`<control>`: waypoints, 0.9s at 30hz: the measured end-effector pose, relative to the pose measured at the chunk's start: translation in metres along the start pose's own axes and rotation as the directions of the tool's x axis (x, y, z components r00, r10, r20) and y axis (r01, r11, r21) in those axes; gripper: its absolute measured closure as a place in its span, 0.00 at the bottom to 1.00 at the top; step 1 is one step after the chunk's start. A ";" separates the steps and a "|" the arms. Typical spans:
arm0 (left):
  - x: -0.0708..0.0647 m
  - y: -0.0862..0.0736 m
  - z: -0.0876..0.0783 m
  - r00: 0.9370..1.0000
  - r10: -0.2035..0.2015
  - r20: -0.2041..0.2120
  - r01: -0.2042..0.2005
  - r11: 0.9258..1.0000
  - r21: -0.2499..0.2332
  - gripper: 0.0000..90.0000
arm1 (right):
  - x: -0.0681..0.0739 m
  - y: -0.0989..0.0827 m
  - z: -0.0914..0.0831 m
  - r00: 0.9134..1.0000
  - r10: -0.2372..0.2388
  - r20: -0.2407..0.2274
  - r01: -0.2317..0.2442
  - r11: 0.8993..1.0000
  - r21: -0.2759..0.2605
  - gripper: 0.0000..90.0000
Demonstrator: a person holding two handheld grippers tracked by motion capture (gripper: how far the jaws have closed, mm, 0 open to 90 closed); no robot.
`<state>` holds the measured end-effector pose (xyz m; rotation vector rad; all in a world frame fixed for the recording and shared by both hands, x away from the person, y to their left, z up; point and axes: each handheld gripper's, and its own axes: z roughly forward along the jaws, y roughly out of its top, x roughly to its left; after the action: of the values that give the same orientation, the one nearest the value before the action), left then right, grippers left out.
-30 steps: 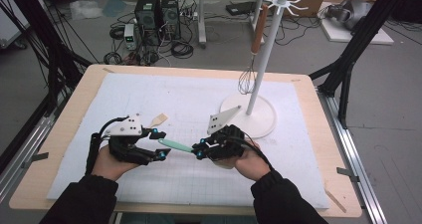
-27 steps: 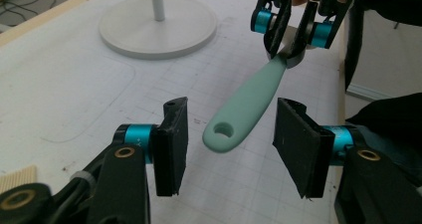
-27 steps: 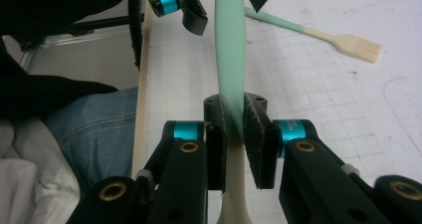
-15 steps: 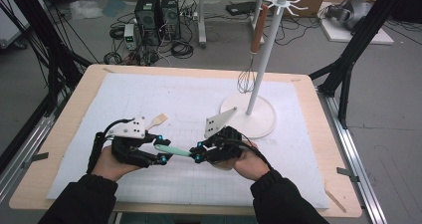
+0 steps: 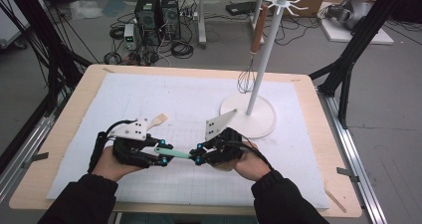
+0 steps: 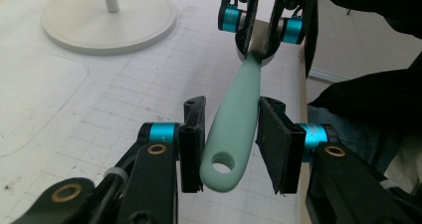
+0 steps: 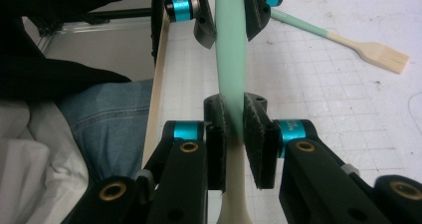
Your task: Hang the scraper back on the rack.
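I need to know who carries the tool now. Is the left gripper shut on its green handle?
Not yet: the left gripper has been closing, but gaps remain beside the green handle.

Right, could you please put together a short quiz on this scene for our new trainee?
1. True or false: the whisk lies flat on the table.
2. What does the right hand-held gripper clamp? A a spoon; B the green-handled utensil; C a knife.
3. Which tool lies loose on the white mat?

Key:
1. False. It hangs from the stand.
2. B.
3. The brush.
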<state>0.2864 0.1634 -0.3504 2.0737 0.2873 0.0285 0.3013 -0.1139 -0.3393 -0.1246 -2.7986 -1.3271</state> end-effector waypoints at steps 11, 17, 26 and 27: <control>-0.001 0.001 0.001 0.999 0.010 0.031 -0.010 1.000 0.008 0.75 | 0.001 -0.002 0.000 1.000 -0.021 -0.011 0.021 1.000 0.006 0.89; -0.002 0.001 0.001 0.999 0.016 0.043 -0.016 1.000 0.012 0.76 | 0.002 -0.002 0.001 1.000 -0.025 -0.014 0.026 0.999 0.019 0.89; -0.003 0.001 0.002 0.998 0.021 0.060 -0.023 1.000 0.020 0.79 | 0.003 -0.002 0.001 0.999 -0.034 -0.017 0.034 0.999 0.031 0.89; -0.003 0.001 0.002 0.998 0.023 0.065 -0.024 1.000 0.020 0.79 | 0.003 -0.002 0.001 0.999 -0.042 -0.017 0.042 0.999 0.031 0.89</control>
<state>0.2842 0.1605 -0.3499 2.0944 0.2244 -0.0276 0.2983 -0.1145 -0.3415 -0.0542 -2.8223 -1.2863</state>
